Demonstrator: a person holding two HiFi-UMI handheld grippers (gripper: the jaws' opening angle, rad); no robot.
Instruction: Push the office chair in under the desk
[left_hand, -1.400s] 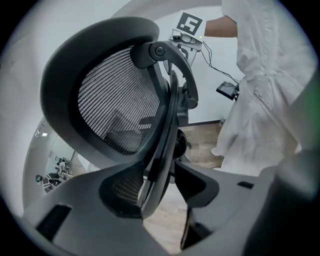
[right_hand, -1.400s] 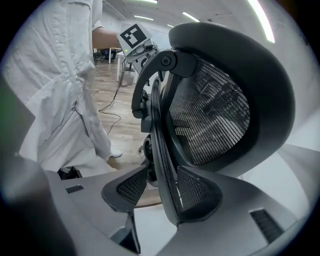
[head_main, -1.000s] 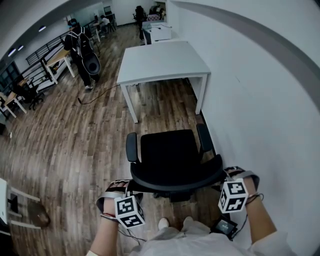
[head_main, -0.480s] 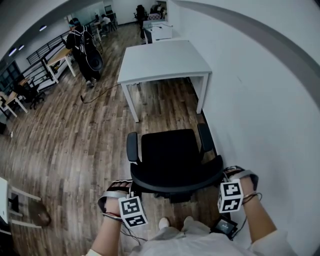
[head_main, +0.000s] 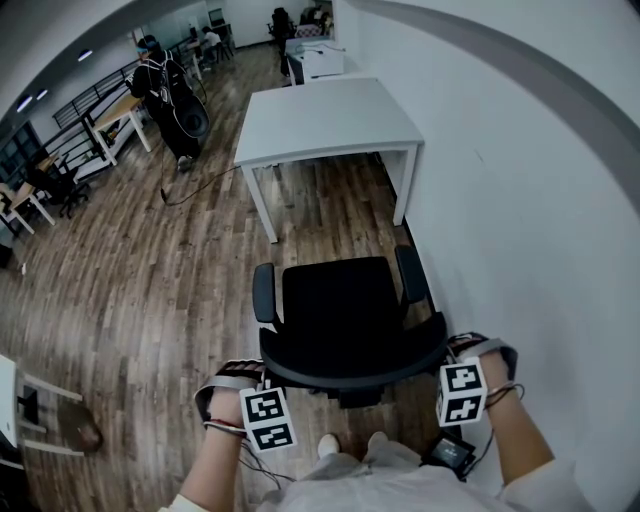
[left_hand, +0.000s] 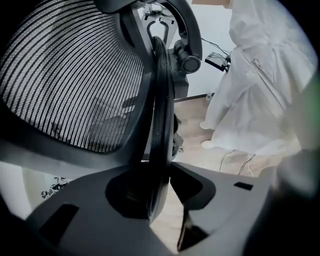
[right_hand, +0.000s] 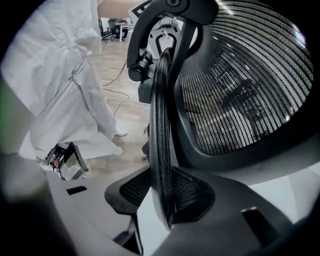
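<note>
My left gripper (left_hand: 160, 197) and right gripper (right_hand: 162, 200) have just been closing. The fingers of each now clench the rim of the backrest (head_main: 350, 372), one at either end. The chair (head_main: 340, 305) stands on the floor near the wall, well apart from the bench (head_main: 325, 120). Its seat faces the bench with its back to me, and its front-to-back line aims between the bench's legs. I should push evenly with both hands, straight ahead, so it rolls without swivelling.

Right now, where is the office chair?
In the head view the black mesh office chair stands low centre, short of the white desk ahead, beside the white wall at right.
</note>
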